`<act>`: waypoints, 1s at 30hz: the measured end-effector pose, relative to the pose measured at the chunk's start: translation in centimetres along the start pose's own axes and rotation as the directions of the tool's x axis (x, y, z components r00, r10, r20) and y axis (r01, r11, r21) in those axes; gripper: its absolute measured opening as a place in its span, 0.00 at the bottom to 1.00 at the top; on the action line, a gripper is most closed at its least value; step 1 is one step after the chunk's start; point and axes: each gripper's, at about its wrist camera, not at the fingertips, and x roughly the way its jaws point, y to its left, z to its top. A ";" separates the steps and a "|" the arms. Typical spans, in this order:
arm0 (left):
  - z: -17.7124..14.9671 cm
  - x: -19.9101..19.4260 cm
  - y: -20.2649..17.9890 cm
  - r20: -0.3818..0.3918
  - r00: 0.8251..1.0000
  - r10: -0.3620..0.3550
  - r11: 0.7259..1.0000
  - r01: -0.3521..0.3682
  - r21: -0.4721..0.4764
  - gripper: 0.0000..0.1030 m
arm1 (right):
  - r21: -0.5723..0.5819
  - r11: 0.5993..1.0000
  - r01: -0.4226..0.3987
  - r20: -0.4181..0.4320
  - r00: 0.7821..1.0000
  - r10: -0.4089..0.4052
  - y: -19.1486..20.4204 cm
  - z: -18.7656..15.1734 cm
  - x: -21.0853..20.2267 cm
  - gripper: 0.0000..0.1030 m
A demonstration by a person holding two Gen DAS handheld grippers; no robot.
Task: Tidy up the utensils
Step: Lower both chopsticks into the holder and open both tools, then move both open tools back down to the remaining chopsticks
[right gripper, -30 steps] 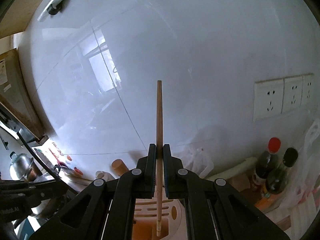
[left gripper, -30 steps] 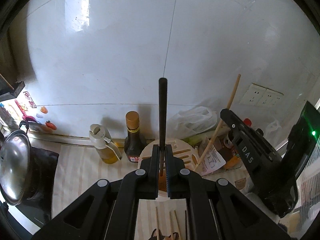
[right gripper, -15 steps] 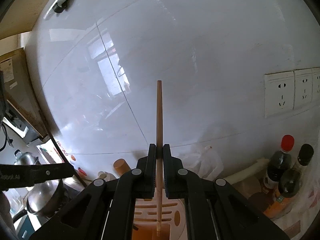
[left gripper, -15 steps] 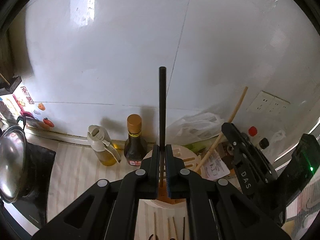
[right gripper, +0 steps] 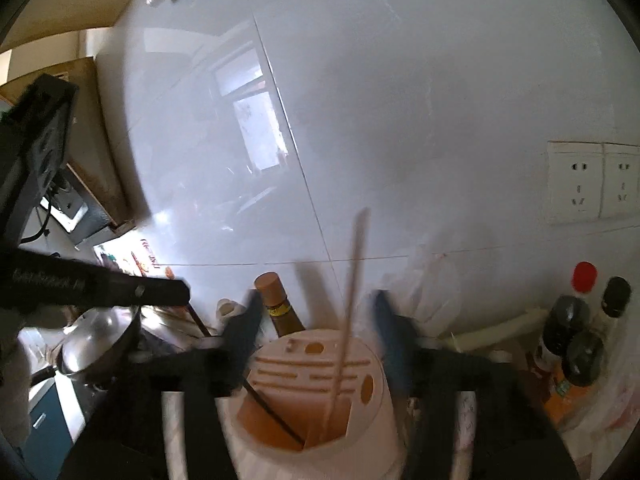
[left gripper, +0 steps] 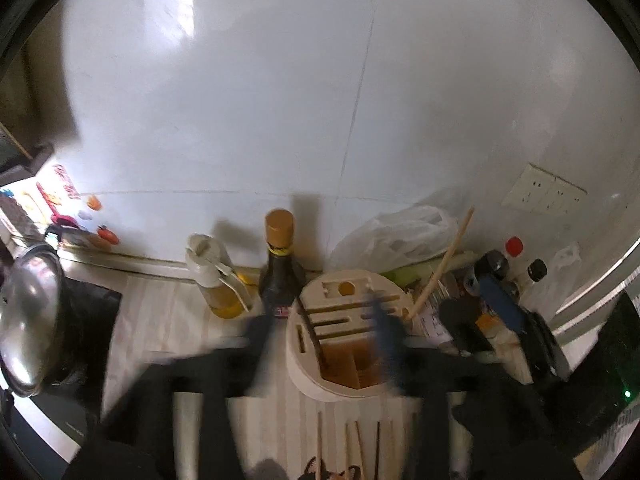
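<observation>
**Both grippers let chopsticks drop into the utensil holder**

A kitchen counter (left gripper: 168,320) runs along a white tiled wall (left gripper: 320,100). On it stands a round, cream utensil holder (left gripper: 312,376) with slots on top and an open orange compartment at its near side. Behind it are a dark sauce bottle (left gripper: 280,272) and an oil bottle (left gripper: 216,280); a steel pot lid (left gripper: 28,328) sits far to the left.

The left gripper (left gripper: 320,332) is opening, its blurred jaws wide either side of the holder and pressing on nothing. A black chopstick (left gripper: 312,332) leans inside the open compartment.

The right gripper (right gripper: 316,328) is opening too, jaws well apart. A wooden chopstick (right gripper: 348,300) stands tilted between them, untouched, its lower end in the same compartment.

More chopsticks (left gripper: 348,452) lie on the counter in front of the holder.

To do this step well, it seems best to hold both grippers steady until each stick settles, then lift away without brushing them.
</observation>
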 end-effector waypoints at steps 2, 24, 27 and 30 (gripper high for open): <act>0.0 -1.3 0.4 0.044 0.999 0.014 1.000 -0.014 -0.008 0.82 | 0.002 1.000 0.012 -0.004 1.000 -0.012 0.0 0.0 -1.3 0.65; -10.7 0.2 3.3 -0.039 0.979 0.202 0.979 -0.203 -0.008 1.00 | 0.056 0.949 0.311 -0.399 0.878 -0.265 -1.1 -5.2 -5.7 1.00; -13.6 2.9 2.9 -0.123 0.970 0.211 0.977 -0.210 0.020 1.00 | 0.068 0.919 0.387 -0.485 0.818 -0.309 -3.6 -7.7 -5.9 1.00; -16.7 5.6 2.7 -0.208 0.955 0.211 0.978 -0.207 0.038 0.93 | 0.080 0.893 0.443 -0.578 0.751 -0.321 -6.2 -10.8 -5.9 0.98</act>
